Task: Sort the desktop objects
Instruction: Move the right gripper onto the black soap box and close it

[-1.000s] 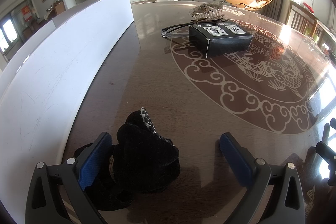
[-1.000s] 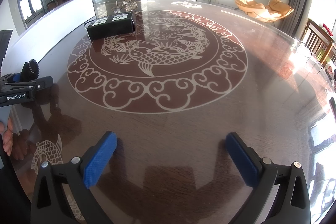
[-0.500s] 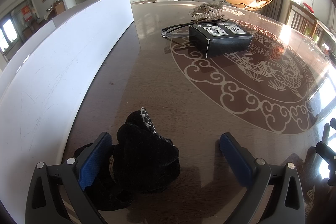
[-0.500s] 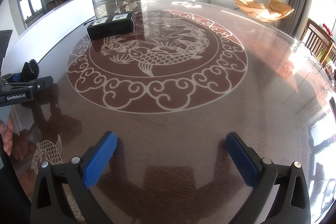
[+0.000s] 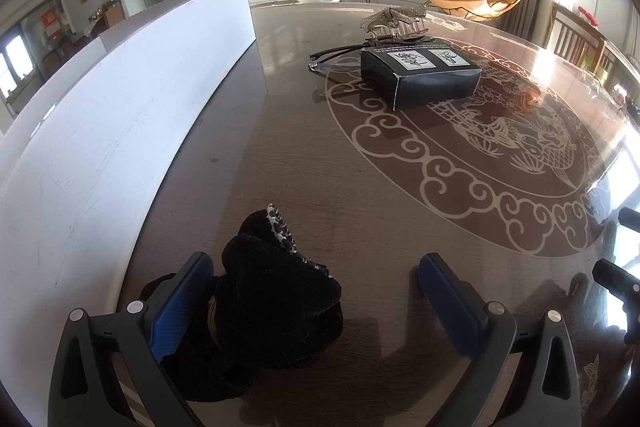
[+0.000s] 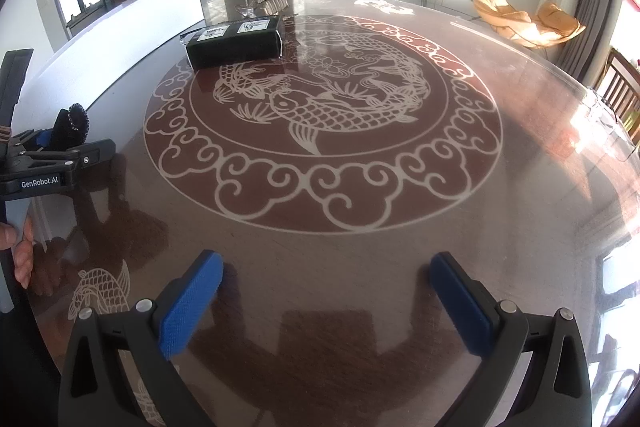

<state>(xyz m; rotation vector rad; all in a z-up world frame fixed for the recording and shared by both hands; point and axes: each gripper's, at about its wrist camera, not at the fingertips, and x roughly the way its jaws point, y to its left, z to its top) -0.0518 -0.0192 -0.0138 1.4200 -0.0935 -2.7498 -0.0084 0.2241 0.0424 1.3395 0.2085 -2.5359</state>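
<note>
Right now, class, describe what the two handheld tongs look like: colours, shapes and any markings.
Both tongs are alike: the left tongs and the right tongs each have two dark grey, angular plastic arms with triangular cut-outs and silver screw heads, tipped with textured blue pads. From the side, the left tongs' body carries white "GenRobot.AI" lettering.

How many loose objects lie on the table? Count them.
4: fuzzy black item between the left hand-held gripper's fingers, black box, glasses beside it, silvery ornament behind. Others may be hidden.

Glossy brown table (image 5: 280,147) with koi medallion; on it: black box (image 5: 420,75), glasses (image 5: 332,61), black fuzzy item (image 5: 276,291), silver hair clip (image 5: 394,19)
</note>
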